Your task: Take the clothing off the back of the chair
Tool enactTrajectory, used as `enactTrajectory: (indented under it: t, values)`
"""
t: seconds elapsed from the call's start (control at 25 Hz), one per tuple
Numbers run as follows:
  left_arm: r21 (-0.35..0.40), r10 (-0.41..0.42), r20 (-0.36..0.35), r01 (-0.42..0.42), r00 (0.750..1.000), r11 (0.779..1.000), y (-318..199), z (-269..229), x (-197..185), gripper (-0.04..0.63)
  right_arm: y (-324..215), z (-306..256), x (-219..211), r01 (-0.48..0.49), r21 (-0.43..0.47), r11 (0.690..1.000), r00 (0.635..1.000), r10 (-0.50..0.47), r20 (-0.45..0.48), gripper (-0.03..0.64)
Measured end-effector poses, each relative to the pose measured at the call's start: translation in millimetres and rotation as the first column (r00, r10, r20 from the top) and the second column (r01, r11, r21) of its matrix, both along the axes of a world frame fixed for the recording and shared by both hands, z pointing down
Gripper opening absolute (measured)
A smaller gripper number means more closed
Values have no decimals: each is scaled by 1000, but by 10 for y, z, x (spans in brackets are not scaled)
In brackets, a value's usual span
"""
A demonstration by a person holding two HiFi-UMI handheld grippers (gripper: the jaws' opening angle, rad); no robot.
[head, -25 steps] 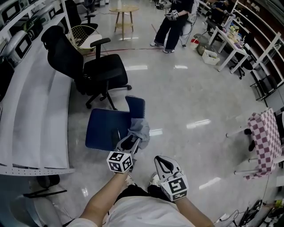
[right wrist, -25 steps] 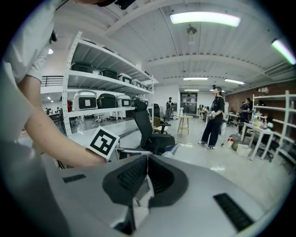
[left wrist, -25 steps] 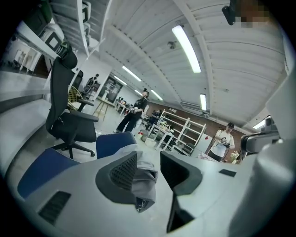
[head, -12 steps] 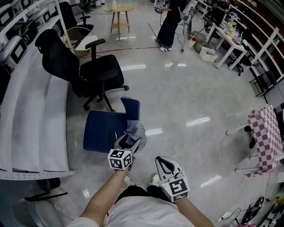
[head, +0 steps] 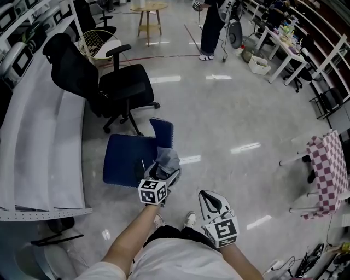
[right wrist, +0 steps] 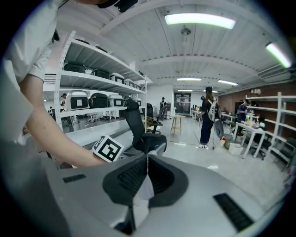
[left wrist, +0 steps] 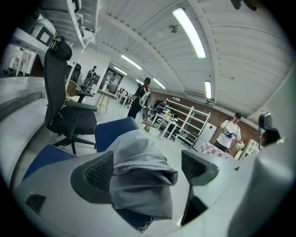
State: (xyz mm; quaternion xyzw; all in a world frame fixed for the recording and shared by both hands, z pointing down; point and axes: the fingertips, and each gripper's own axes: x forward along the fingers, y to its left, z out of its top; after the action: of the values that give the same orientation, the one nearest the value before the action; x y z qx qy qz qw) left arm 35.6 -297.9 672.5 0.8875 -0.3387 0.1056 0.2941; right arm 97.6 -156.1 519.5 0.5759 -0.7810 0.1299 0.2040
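A grey garment (head: 168,158) is bunched at the near right side of a blue chair (head: 128,164), beside its low backrest (head: 164,131). My left gripper (head: 165,174) is at the garment with its jaws opening. In the left gripper view the grey garment (left wrist: 138,178) lies between the wide-apart pads (left wrist: 99,172), resting against the left one and clear of the right one. The blue backrest (left wrist: 113,132) stands just behind it. My right gripper (head: 210,198) hangs nearer my body, off to the right of the chair. Its jaws are shut with nothing between them (right wrist: 147,172).
A black office chair (head: 117,87) stands just beyond the blue one. A long white bench (head: 49,142) runs down the left. At the right is a table with a checked cloth (head: 326,169). A person (head: 213,24), a wooden stool (head: 149,16) and white tables (head: 284,52) are far off.
My left gripper's jaws have gone from nearly closed on the garment to wide apart, and the hand has sunk a little. My right gripper has shifted slightly to the right.
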Motion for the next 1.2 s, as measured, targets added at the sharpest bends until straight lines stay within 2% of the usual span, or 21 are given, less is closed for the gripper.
enactTrajectory:
  t: [0.16, 0.44, 0.64, 0.92, 1.0, 1.12, 1.2]
  values:
    - [-37, 5, 23, -4, 1000, 999, -15, 132, 19, 453, -32, 12, 71, -17, -4, 1000, 1000, 17, 0, 17]
    - [-73, 31, 53, -27, 998, 997, 9, 278, 102, 454, -39, 36, 148, -33, -12, 999, 999, 33, 4, 17]
    - [-97, 16, 84, -8, 996, 995, 39, 428, -3, 453, -52, 13, 207, -48, -4, 999, 999, 48, 10, 17]
    - [-88, 0, 92, 8, 996, 996, 32, 428, 9, 449, 19, -8, 281, -61, -2, 998, 998, 61, 9, 17]
    - [-75, 1, 89, 5, 996, 997, 27, 395, 23, 424, 46, -8, 298, -66, -2, 998, 998, 66, 9, 17]
    - [-51, 17, 95, -12, 995, 999, 57, 352, 68, 336, 82, -4, 342, -70, -3, 998, 997, 70, 10, 17]
    - [-36, 15, 91, -12, 996, 999, 67, 325, 75, 314, 92, 4, 356, -71, -2, 998, 997, 71, 10, 17]
